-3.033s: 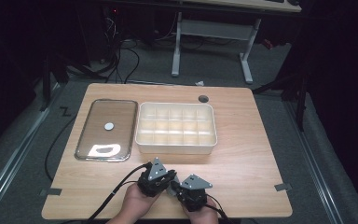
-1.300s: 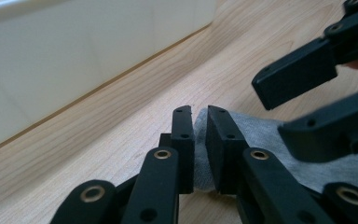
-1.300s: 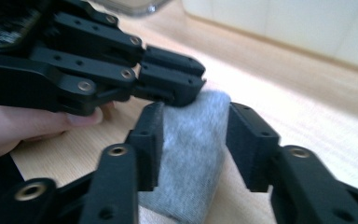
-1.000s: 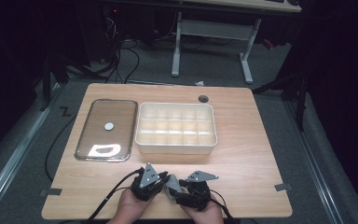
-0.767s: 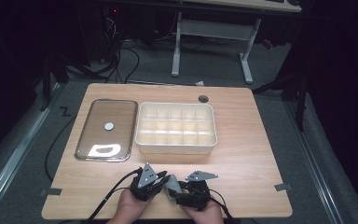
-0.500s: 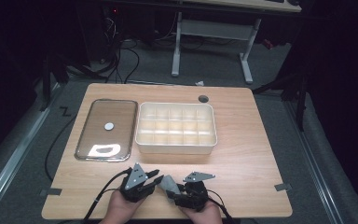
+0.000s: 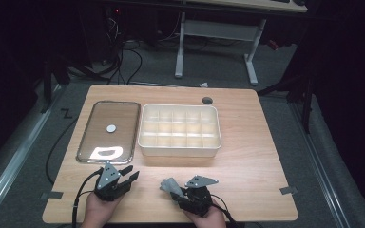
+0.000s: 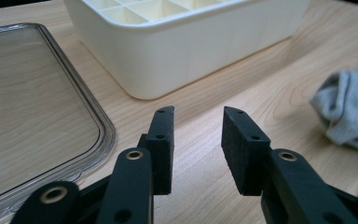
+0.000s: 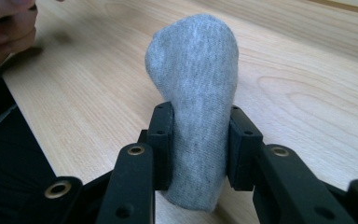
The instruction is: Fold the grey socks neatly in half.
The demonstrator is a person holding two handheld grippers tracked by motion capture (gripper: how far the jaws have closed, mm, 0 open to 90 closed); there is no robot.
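We saw the wooden table [image 7: 247, 156] first, the largest thing in the scene. On its far middle stood the cream divided box [image 7: 179, 130], and left of it lay the clear lid [image 7: 108, 130], flat on the wood. At the near edge we held two grippers, well apart from each other. The right gripper [image 7: 171, 186] pinched the grey sock [image 9: 196, 98] between its pads; its jaws had just been closing on it, and the sock stood up out of them, above the near middle of the table. The left gripper [image 8: 196, 135] was near the lid's near corner; its jaws had just been opening and stood spread, with only bare wood between them.
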